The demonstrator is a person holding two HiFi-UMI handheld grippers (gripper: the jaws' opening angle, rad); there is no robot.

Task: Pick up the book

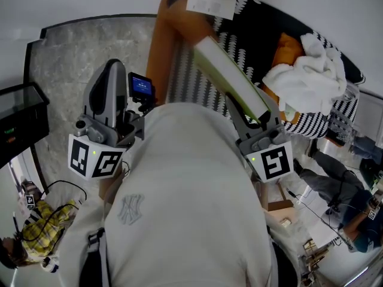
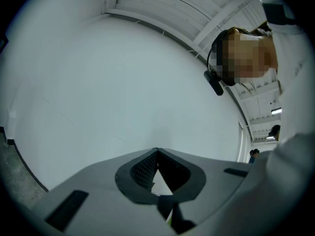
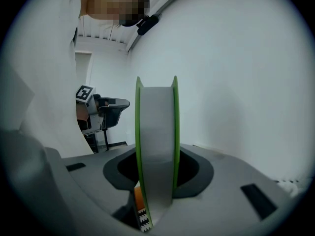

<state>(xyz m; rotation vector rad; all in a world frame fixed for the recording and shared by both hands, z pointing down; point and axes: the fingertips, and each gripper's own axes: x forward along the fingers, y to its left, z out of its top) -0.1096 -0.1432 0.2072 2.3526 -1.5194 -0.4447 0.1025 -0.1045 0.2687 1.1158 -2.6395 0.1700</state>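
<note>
The book [image 1: 230,79] has green covers and pale page edges. My right gripper [image 1: 251,111] is shut on it and holds it in the air, slanting up to the left over the orange sofa [image 1: 160,46]. In the right gripper view the book [image 3: 156,141] stands upright between the jaws of the right gripper [image 3: 156,154], its page edges facing the camera. My left gripper [image 1: 111,70] hangs at the left over the marble floor, away from the book. In the left gripper view the left gripper [image 2: 157,151] is shut with nothing between its pads, facing a plain white wall.
A black-and-white patterned throw [image 1: 251,40] covers the sofa, with a pile of white cloth [image 1: 311,70] and a paper booklet [image 1: 210,2] on it. A dark glass table [image 1: 21,118] stands at the left. People sit at the lower right [image 1: 335,190] and lower left [image 1: 42,226].
</note>
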